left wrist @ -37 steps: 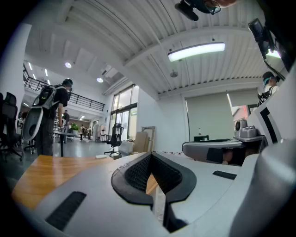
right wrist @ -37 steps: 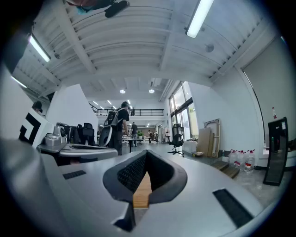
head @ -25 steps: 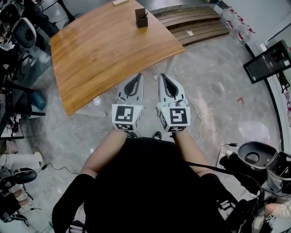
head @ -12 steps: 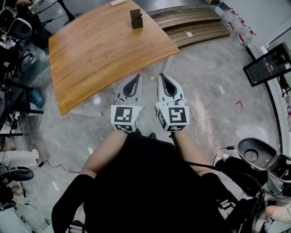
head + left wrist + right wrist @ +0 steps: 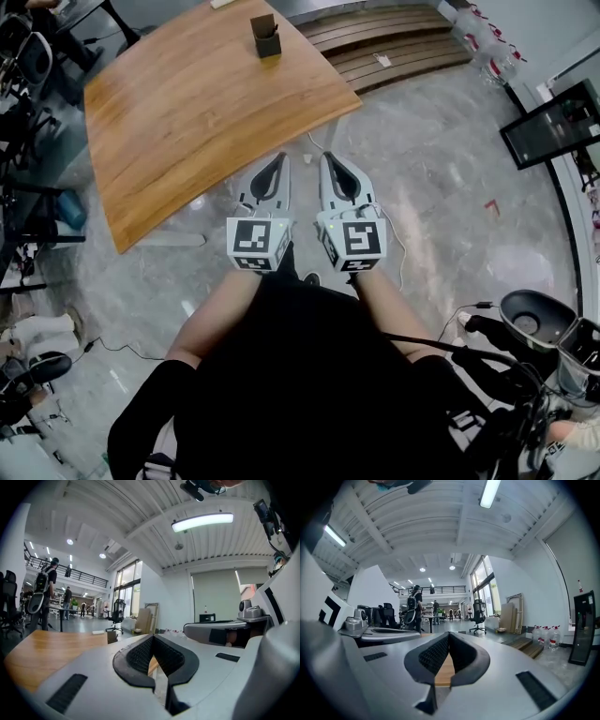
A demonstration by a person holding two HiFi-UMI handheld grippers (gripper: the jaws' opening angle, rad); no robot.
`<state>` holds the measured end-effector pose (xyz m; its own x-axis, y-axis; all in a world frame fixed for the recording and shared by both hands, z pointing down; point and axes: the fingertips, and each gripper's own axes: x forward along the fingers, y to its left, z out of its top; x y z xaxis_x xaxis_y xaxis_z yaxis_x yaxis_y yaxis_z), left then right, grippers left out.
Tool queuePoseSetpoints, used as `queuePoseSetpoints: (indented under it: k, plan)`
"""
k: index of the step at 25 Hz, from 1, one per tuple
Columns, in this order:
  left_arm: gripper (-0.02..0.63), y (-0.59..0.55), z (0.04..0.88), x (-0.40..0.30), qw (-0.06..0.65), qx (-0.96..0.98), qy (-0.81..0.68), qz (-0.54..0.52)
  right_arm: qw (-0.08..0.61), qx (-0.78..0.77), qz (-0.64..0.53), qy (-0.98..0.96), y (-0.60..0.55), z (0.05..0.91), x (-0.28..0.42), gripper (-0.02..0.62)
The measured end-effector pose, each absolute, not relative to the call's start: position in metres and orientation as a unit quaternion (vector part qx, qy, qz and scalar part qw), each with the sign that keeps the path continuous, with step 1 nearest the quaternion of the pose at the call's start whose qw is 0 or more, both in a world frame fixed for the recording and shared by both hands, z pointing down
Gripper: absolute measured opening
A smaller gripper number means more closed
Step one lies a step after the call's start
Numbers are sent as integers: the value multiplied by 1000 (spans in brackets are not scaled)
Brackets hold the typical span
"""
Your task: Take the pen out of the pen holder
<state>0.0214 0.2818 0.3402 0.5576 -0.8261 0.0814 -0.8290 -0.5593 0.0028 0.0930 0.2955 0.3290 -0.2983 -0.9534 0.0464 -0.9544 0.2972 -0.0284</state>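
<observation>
Not much going on yet. Both tongs are held out low in front of the person's black top (image 5: 300, 375), side by side and just apart, hanging over the grey floor (image 5: 450, 187) short of the near edge of the counter (image 5: 187, 122). The left tongs (image 5: 279, 159) are clenched, tips pressed together with nothing between them. Same for the right tongs (image 5: 328, 157): closed up and empty.

The pen holder (image 5: 266, 37) is a small dark box standing upright at the far end of the counter, well apart from both tongs. Whatever sits in it is too small to make out from the head view, so I can't really pick out the pen itself.

Compared to a second ago, the counter and pen holder have slid up and to the left in the head view, and the holder now sits nearer the top edge of the picture. The tongs have hardly moved in the picture, just a touch to the left, and they're as closed as before. The wooden steps (image 5: 394, 42) beyond the counter have drifted the same way.
</observation>
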Motion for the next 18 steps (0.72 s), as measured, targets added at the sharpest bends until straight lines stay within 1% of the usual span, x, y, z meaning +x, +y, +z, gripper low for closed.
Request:
queuePoseSetpoints:
  k: [6, 12, 18]
  plan:
    - [0, 214, 359, 16, 36, 882, -468, 37, 18, 592, 36, -805, 232, 345, 90, 15]
    - [0, 122, 375, -2, 53, 881, -469, 45, 29, 589, 50, -806, 139, 360, 73, 15]
    - [0, 29, 381, -16, 52, 887, -455, 55, 37, 593, 54, -803, 46, 366, 51, 15]
